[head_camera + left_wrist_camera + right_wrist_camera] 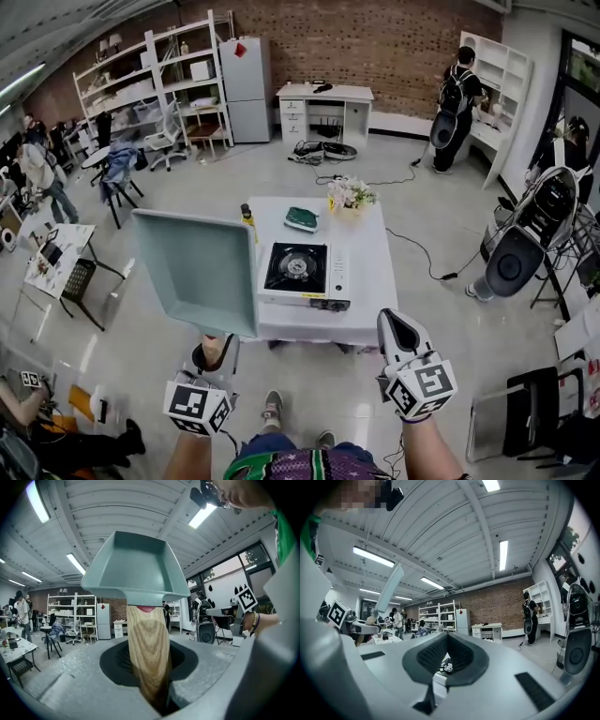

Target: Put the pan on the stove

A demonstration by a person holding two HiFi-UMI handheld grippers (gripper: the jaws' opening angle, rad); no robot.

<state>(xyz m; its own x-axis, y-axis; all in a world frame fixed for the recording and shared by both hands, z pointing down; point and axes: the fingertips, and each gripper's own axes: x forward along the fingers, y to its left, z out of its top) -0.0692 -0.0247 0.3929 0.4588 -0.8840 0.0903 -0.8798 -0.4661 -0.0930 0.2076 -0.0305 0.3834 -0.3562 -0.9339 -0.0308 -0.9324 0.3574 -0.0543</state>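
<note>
Big workshop room, red brick back wall, pale grey floor. A white square table stood in the middle.

Left gripper: fingers clamped on the pale wooden handle of a square, light teal pan. The handle ran straight up between the pads. The pan was in the air, tilted, its hollow side facing the person. From the head view it hung at the table's left edge, left of the stove and apart from it.

Right gripper: fingers closed tip to tip, nothing between them. It was held level with the left one, just short of the table's near edge and pointing toward it.

On the table, near the front, sat a white single-burner portable gas stove with a black top. Behind it lay a flat dark green object, with a small bunch of pale flowers to its right. A small yellow bottle with a dark cap stood at the back left.
</note>
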